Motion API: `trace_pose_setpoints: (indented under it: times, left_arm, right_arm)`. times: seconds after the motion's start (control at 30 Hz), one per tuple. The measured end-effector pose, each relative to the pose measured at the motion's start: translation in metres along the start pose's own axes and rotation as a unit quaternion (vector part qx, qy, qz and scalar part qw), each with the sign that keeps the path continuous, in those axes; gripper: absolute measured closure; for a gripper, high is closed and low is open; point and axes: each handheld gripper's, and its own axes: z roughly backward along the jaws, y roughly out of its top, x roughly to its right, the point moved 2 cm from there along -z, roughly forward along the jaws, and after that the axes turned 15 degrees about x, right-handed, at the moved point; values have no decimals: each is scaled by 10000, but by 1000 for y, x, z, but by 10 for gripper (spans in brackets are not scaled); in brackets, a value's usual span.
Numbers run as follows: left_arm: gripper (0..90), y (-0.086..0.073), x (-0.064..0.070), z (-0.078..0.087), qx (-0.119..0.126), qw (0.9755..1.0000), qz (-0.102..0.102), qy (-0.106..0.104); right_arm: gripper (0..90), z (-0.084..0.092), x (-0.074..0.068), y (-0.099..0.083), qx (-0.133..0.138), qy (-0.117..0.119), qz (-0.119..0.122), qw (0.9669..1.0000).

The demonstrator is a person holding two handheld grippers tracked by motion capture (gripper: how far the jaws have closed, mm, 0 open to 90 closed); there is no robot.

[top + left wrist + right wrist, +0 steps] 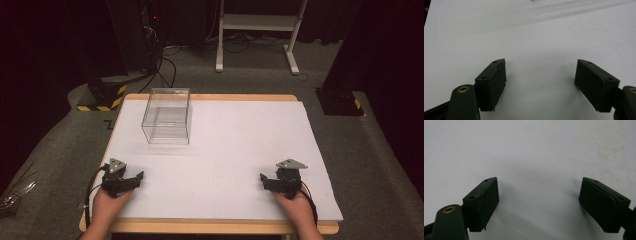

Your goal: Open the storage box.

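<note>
The left gripper (134,179) rests at the near left edge of the white table surface (235,145), held from below by the person's left hand (107,202). Its jaws stand wide apart, with nothing between them; the left gripper view shows the gripper (540,75) with only bare white surface in the gap and both pads (497,80) clear of any object. The right gripper (266,181) rests at the near right edge of the same surface, held by the person's right hand (295,205). Its jaws are likewise spread wide and hold nothing; the right gripper view shows the gripper (539,195) over plain white surface, with faint yellowish stains beyond the right jaw. Both grippers sit low over the table, level with each other and well apart, and each carries a grey three-cornered plate on top. A clear plastic box (167,116) stands upright on the far part of the table, ahead of the left gripper and slightly toward the right gripper's side, well apart from both. The box appears empty, and whether its top is open cannot be determined. A black cable trails from each gripper back along the forearm toward the near table edge.
</note>
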Motion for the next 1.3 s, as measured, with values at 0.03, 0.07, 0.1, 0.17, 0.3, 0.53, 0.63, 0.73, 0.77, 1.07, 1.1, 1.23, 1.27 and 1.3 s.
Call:
trace_pose_setpoints:
  times: [0.03,0.07,0.1,0.17,0.3,0.53,0.63,0.73,0.77,1.07,1.1,1.23,1.27,1.3]
  left_arm:
    - [253,0,0,0,-2,10000,-14,1]
    - [253,0,0,0,-1,10000,4,-1]
    - [254,0,0,0,-9,10000,-20,-2]
    - [254,0,0,0,-5,10000,-24,5]
    - [255,0,0,0,7,10000,-29,16]
    - [279,3,6,2,-31,9997,-187,133]
    - [284,6,9,3,4,9999,-97,96]
    - [284,10,13,5,92,9999,-38,17]
    - [284,11,14,6,108,9999,-36,-11]
    - [283,21,30,9,241,9994,-47,-241]
    - [284,23,31,9,246,9993,-18,-289]
    - [286,27,36,8,340,9989,1,-323]
    - [288,28,38,6,357,9988,58,-325]
    - [287,29,38,5,348,9988,75,-341]
  right_arm:
    - [162,0,0,0,1,3,-5,10000]
    - [162,0,0,0,1,3,-5,10000]
    - [162,0,0,0,-2,8,-6,10000]
    - [162,0,0,0,-5,9,-17,10000]
    - [162,0,0,0,1,13,-16,10000]
    - [162,0,1,0,3,18,-16,10000]
    - [162,0,1,0,4,19,-17,10000]
    - [162,0,1,0,5,20,-17,10000]
    - [162,0,1,0,6,20,-17,10000]
    - [162,0,1,0,10,31,-26,10000]
    - [162,0,1,0,10,30,-25,10000]
    - [162,0,1,0,9,27,-23,10000]
    - [162,0,1,0,9,26,-21,10000]
    - [162,0,1,0,8,26,-22,10000]
